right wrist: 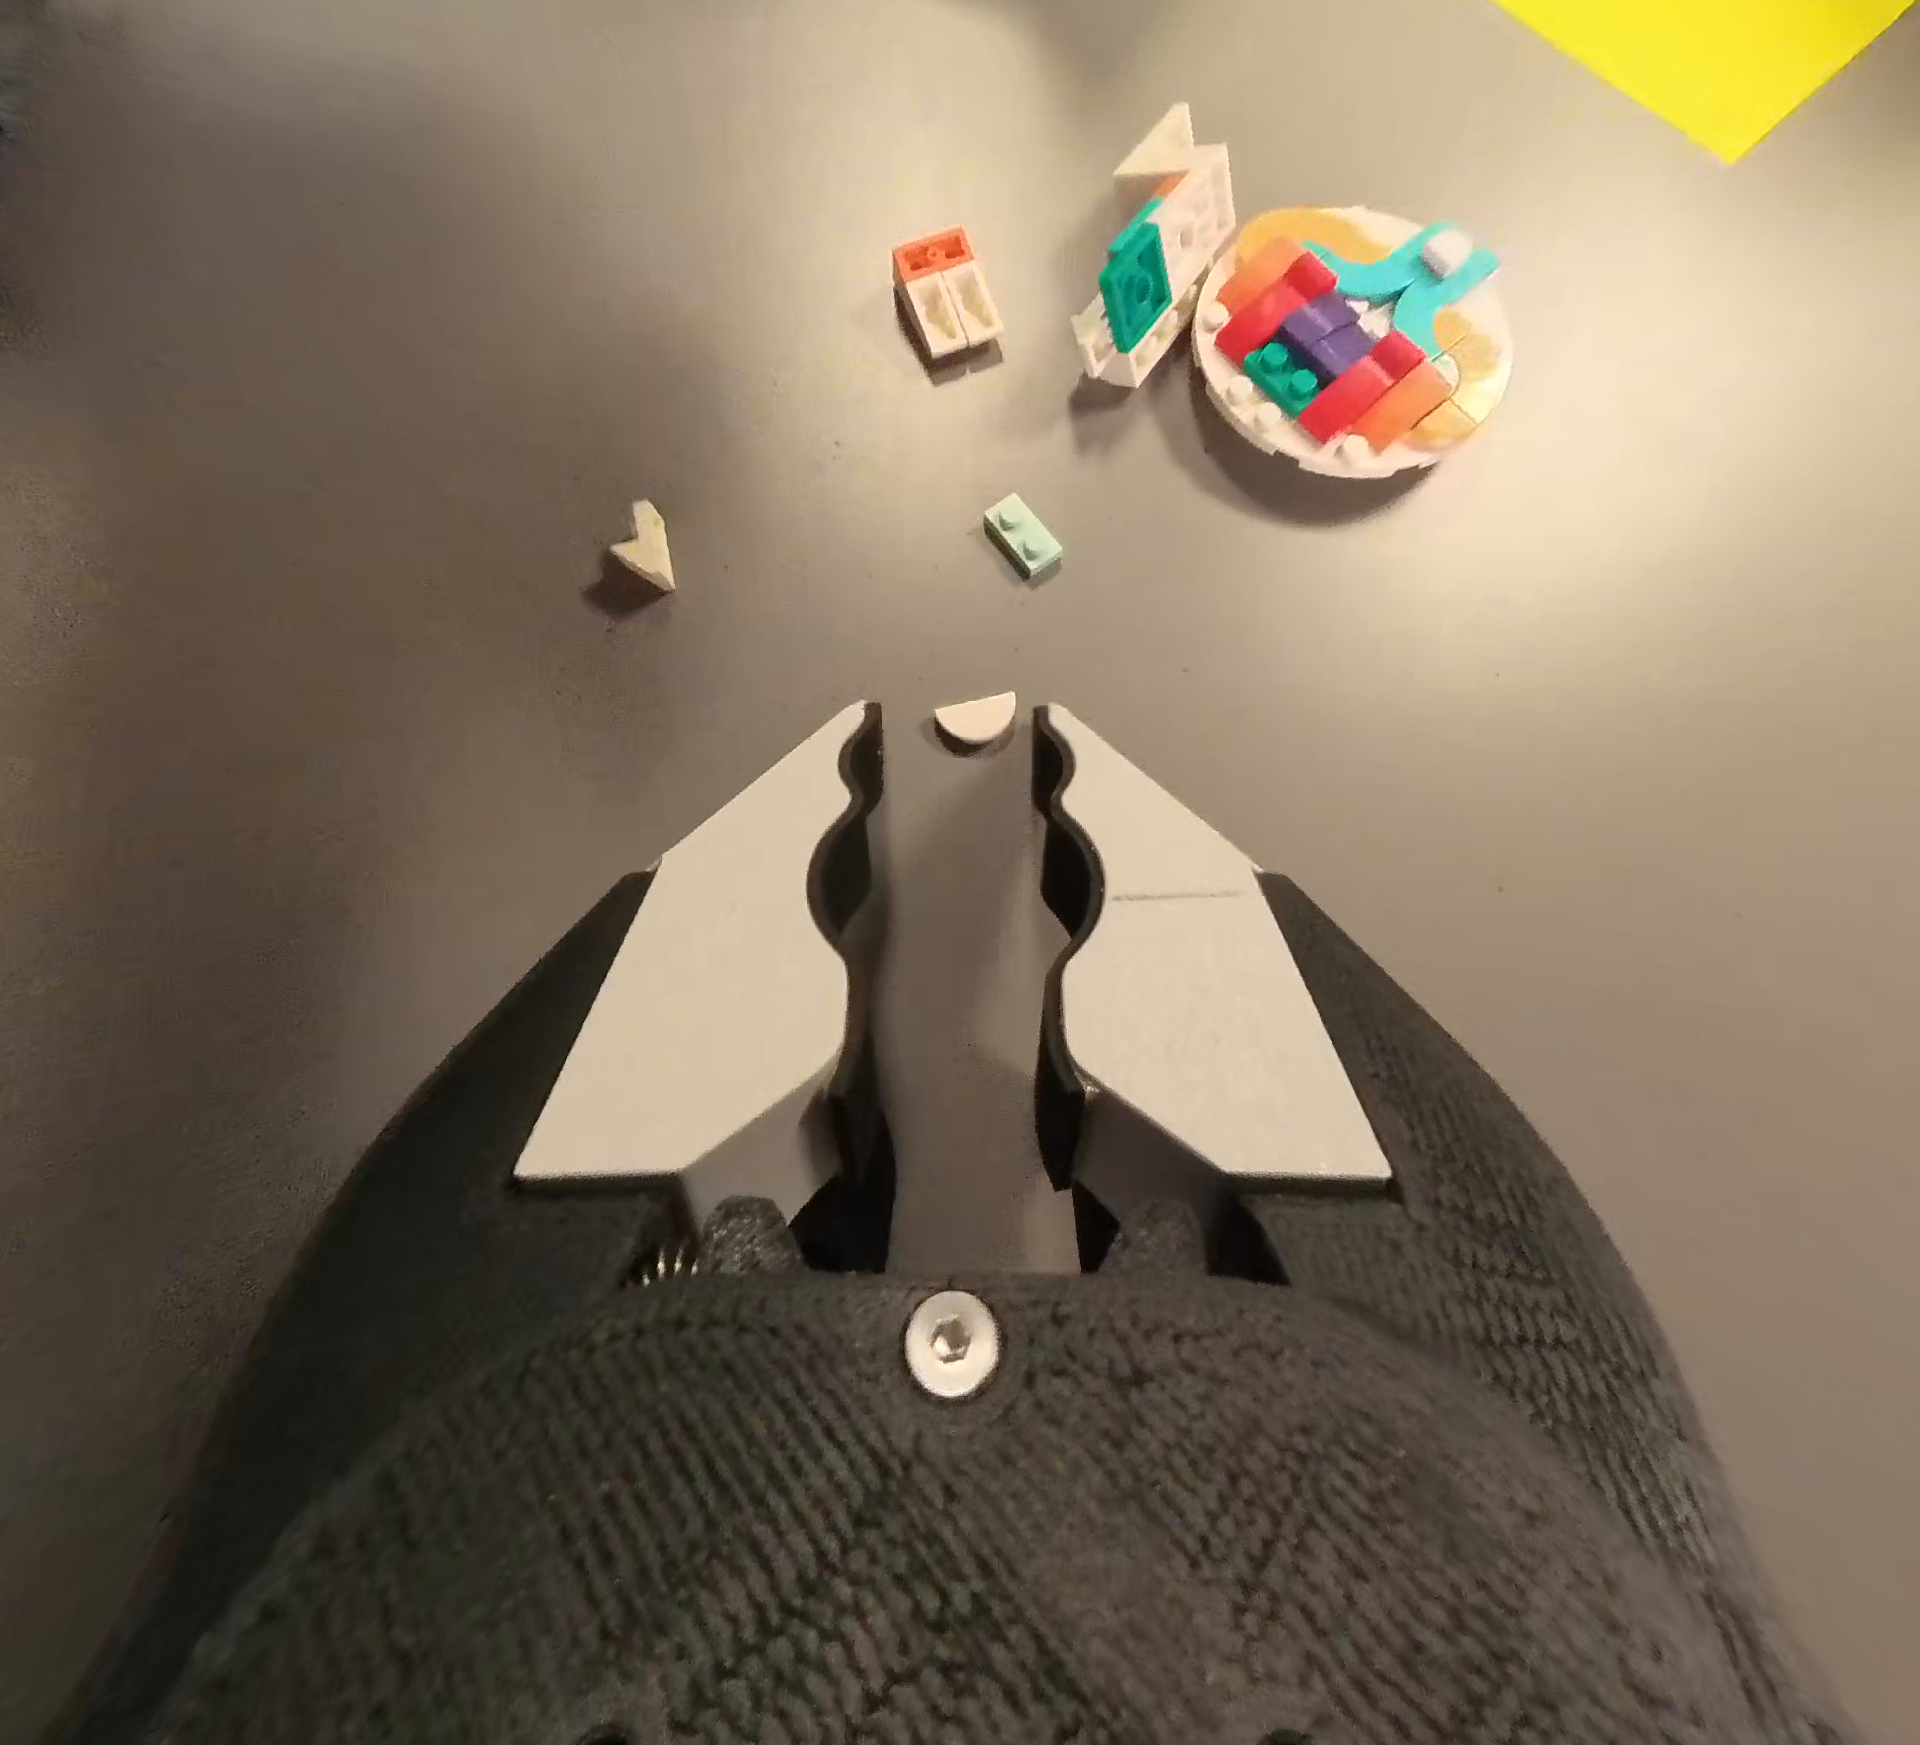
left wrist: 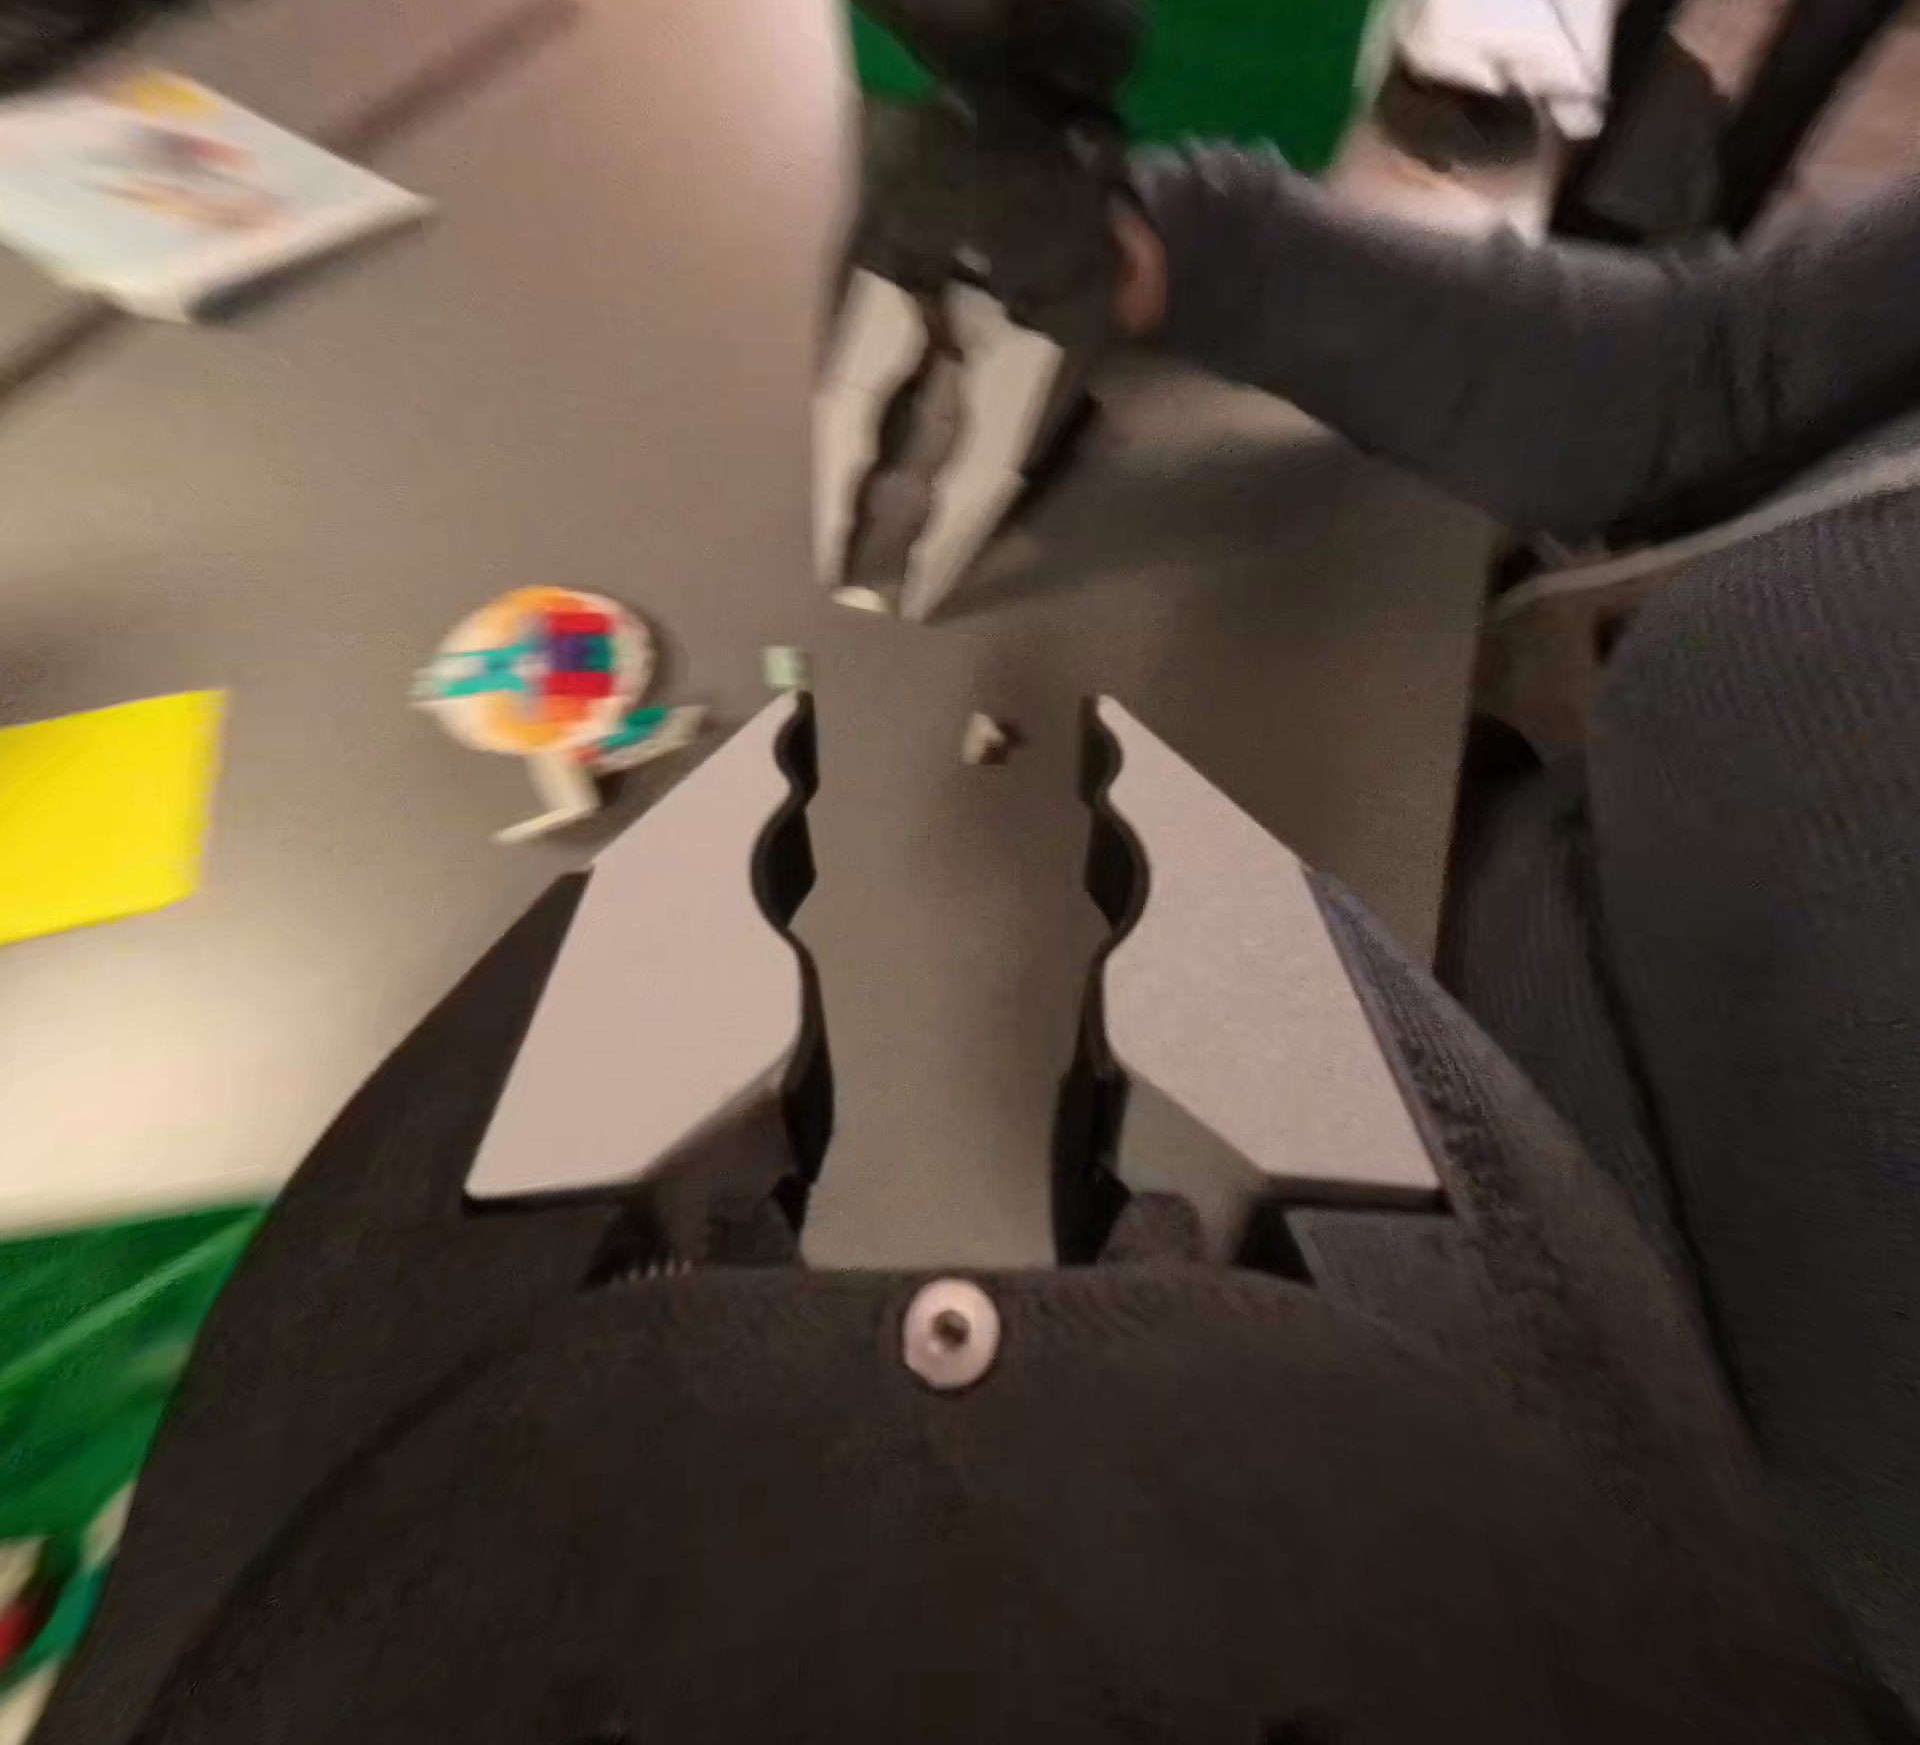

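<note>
two hand-held grippers held spread over a grey desk point(right wrist: 312, 241)

a white half-round piece point(right wrist: 975, 721) is framed between the right hand-held gripper point(right wrist: 956, 719) tips; the left hand-held gripper point(left wrist: 945, 708) is empty, near a small white wedge point(left wrist: 982, 739).

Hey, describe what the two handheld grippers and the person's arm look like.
Both the left gripper and right gripper have black, rough-textured bodies with a silver hex screw at the centre. Their jaws are light grey wedges tapering to points, with black wavy inner edges. The person's arm wears a dark grey knit sleeve.
</note>
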Action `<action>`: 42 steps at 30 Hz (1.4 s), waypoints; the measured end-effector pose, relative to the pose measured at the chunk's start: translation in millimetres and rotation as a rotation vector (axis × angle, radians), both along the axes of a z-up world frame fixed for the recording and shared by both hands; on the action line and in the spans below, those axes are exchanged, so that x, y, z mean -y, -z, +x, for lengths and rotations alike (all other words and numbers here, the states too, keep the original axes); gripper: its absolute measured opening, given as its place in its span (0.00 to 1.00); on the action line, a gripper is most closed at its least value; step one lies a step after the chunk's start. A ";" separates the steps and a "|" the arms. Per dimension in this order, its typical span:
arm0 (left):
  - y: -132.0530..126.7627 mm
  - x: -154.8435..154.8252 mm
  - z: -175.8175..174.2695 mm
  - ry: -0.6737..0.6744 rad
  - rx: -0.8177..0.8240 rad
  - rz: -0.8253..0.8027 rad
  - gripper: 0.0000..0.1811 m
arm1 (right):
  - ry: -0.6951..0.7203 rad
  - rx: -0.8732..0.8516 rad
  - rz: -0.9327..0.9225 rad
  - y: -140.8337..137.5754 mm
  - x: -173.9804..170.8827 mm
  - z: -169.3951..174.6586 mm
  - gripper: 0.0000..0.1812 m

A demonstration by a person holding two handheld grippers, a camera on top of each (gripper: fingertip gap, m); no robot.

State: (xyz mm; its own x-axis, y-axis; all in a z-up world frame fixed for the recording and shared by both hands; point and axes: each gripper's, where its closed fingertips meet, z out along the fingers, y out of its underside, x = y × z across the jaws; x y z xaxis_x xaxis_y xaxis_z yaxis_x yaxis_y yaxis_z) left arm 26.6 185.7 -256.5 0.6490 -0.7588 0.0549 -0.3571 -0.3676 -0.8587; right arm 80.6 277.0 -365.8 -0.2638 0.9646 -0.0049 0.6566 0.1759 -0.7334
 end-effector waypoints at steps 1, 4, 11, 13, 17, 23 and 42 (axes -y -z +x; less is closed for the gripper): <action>22.7 -0.6 15.2 0.064 -0.044 -0.028 0.24 | 0.000 -0.002 -0.001 0.1 -0.4 0.1 0.14; 71.3 -7.2 40.1 0.171 -0.135 -0.041 0.21 | -0.001 -0.007 0.001 0.3 -1.3 0.3 0.14; 105.5 -23.6 49.6 0.211 -0.168 -0.144 0.15 | 0.024 -0.007 -0.018 0.1 -4.6 -0.8 0.10; 109.6 -23.2 48.3 0.216 -0.187 -0.155 0.15 | 0.013 -0.007 -0.014 0.2 -3.1 -0.6 0.10; 111.1 -14.5 51.8 0.290 -0.202 -0.150 0.02 | 0.007 -0.005 -0.004 0.5 -1.8 -2.0 0.10; 61.6 -31.7 11.9 0.036 -0.270 0.072 0.02 | 0.011 -0.001 0.010 0.8 -2.2 -2.3 0.09; 89.5 22.2 -252.6 -0.804 -0.432 -0.675 0.29 | -0.130 -0.251 0.196 -104.5 63.6 -156.5 0.06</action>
